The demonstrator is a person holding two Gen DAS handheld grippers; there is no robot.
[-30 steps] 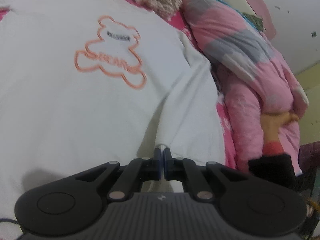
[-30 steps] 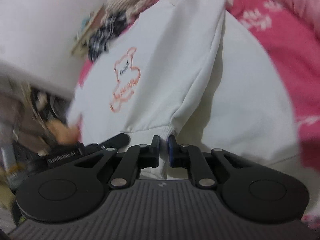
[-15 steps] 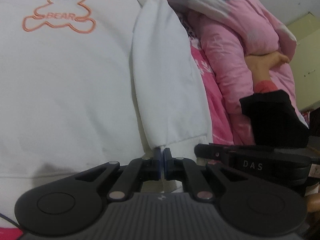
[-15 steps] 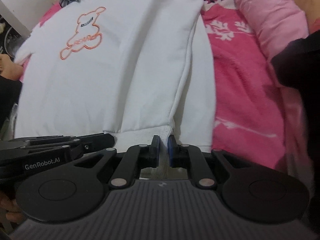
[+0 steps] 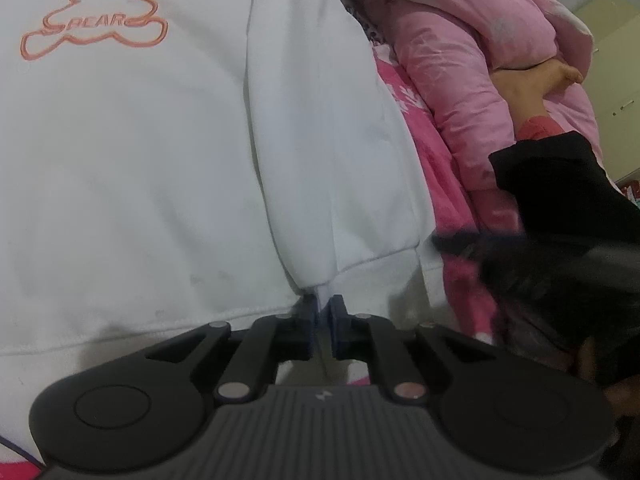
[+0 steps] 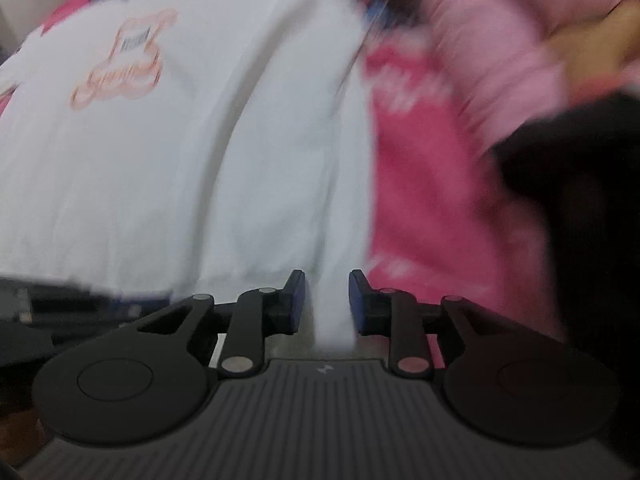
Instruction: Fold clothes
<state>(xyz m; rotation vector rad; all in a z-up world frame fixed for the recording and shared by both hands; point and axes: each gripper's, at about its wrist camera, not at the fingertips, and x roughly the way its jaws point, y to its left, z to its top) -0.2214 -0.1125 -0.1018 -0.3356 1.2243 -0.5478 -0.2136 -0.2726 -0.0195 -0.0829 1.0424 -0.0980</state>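
Note:
A white sweatshirt (image 5: 140, 152) with an orange bear outline (image 5: 96, 20) lies flat on a pink bed. Its right sleeve (image 5: 320, 152) is folded in along the body. My left gripper (image 5: 324, 322) is shut on the sleeve's cuff, with a thin gap at the pads. In the blurred right wrist view the sweatshirt (image 6: 160, 160) and sleeve (image 6: 288, 168) show again. My right gripper (image 6: 326, 300) is open, its jaws apart on either side of the sleeve's cuff (image 6: 334, 328).
A pink floral bedsheet (image 5: 444, 200) lies right of the sweatshirt, with a rolled pink quilt (image 5: 472, 64) beyond it. A person's bare foot (image 5: 532, 80) and dark trouser leg (image 5: 568, 192) rest on the bed at the right. The right gripper's blurred body (image 5: 540, 276) is beside them.
My right gripper has opened and let go of the cuff while moving fast. My left gripper has loosened slightly on the sleeve, which now lies straighter along the body.

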